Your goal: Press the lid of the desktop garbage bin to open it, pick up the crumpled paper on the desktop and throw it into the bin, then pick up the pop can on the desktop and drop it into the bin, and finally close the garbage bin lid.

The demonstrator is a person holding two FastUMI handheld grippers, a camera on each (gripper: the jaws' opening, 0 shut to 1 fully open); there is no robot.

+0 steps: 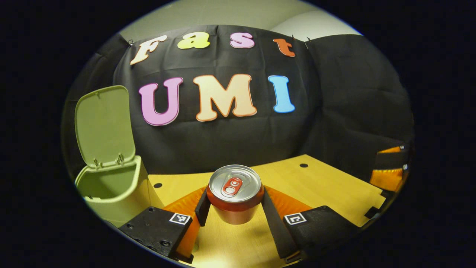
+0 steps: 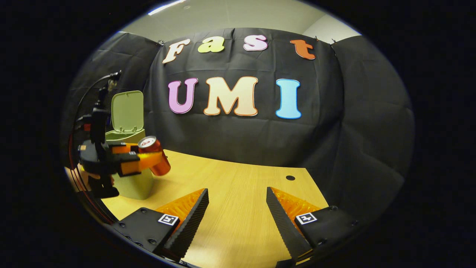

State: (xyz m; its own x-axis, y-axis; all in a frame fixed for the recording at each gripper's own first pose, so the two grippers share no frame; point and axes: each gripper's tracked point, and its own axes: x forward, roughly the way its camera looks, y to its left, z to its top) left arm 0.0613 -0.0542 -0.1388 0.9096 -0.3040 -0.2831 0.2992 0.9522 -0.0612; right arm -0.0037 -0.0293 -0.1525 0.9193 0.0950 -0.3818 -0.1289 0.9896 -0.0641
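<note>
- Pop can point(image 1: 235, 193), upright and lifted off the wooden desktop point(image 1: 334, 190), sits clamped between both fingers of my left gripper point(image 1: 233, 208).
- Garbage bin point(image 1: 111, 186) stands just to the can's left, its lid point(image 1: 104, 124) swung up and open.
- My right gripper point(image 2: 238, 208) hangs over the desktop, fingers spread wide, holding nothing.
</note>
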